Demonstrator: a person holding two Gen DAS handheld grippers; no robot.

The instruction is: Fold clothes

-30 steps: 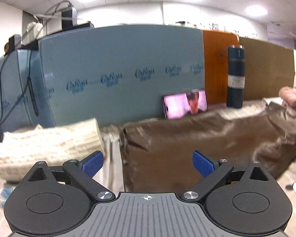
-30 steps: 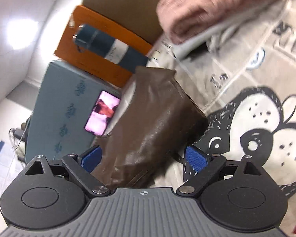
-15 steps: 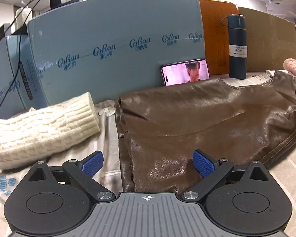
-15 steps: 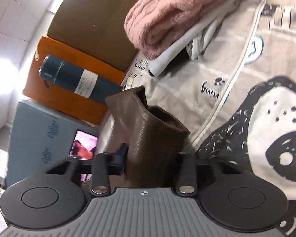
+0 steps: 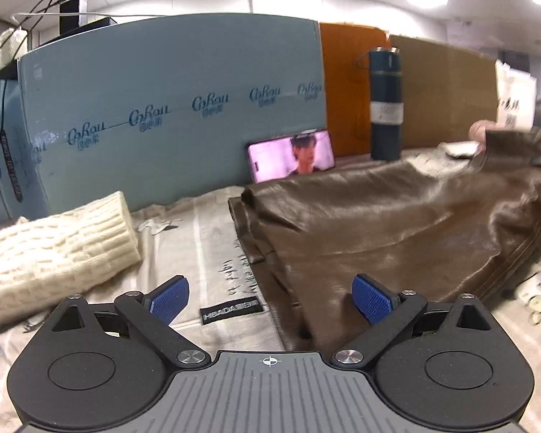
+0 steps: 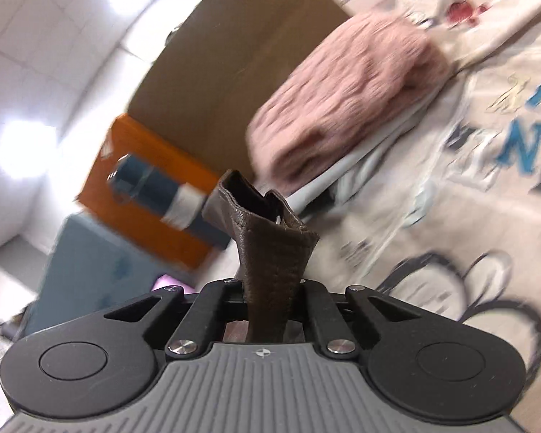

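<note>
A brown leather garment (image 5: 396,223) lies spread on the printed cloth, its near left edge between my left gripper's fingers. My left gripper (image 5: 270,297) is open and empty, just above that edge. My right gripper (image 6: 268,303) is shut on a bunched end of the brown leather garment (image 6: 267,238), which sticks up from the closed jaws and is lifted off the cloth. That raised end also shows at the far right of the left wrist view (image 5: 512,148).
A rolled cream knit sweater (image 5: 50,249) lies left. A folded pink sweater (image 6: 346,93) sits on white clothes at the right. A phone (image 5: 292,155) and a dark flask (image 5: 386,104) stand against blue and orange boards behind. A black label (image 5: 231,311) lies on the cloth.
My right gripper closed on the garment's end and lifted it. My left gripper drew back and left, so the garment's left edge and bare cloth now lie before it.
</note>
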